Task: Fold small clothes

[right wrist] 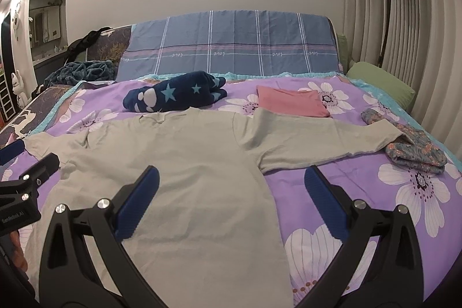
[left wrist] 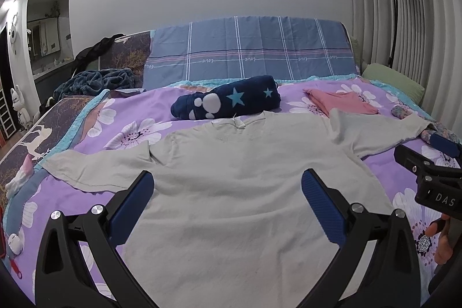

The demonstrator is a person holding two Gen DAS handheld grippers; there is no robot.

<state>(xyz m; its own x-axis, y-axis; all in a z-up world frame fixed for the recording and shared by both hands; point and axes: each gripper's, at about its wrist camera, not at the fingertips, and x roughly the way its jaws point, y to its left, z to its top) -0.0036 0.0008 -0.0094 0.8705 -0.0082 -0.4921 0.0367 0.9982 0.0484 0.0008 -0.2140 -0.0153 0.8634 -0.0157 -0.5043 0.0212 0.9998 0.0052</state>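
your left gripper (left wrist: 228, 184) hangs with its blue pads spread wide over the lower body of the pale grey long-sleeved shirt (left wrist: 231, 181), holding nothing. your right gripper (right wrist: 231, 184) is just as wide and also empty; one finger is over the shirt's right side, the other over bare purple flowered bedspread (right wrist: 375, 186). the shirt lies flat near the foot edge of the bed, neck toward the headboard, both sleeves stretched out to the sides. the right cuff touches a crumpled flowered garment (right wrist: 415, 149) by the bed's right edge. beyond the collar, just apart from it, you have a rolled navy star-print piece (left wrist: 228, 101), and toward the right a folded pink garment (right wrist: 291, 101). a green pillow (right wrist: 381, 82) sits at the far right corner.
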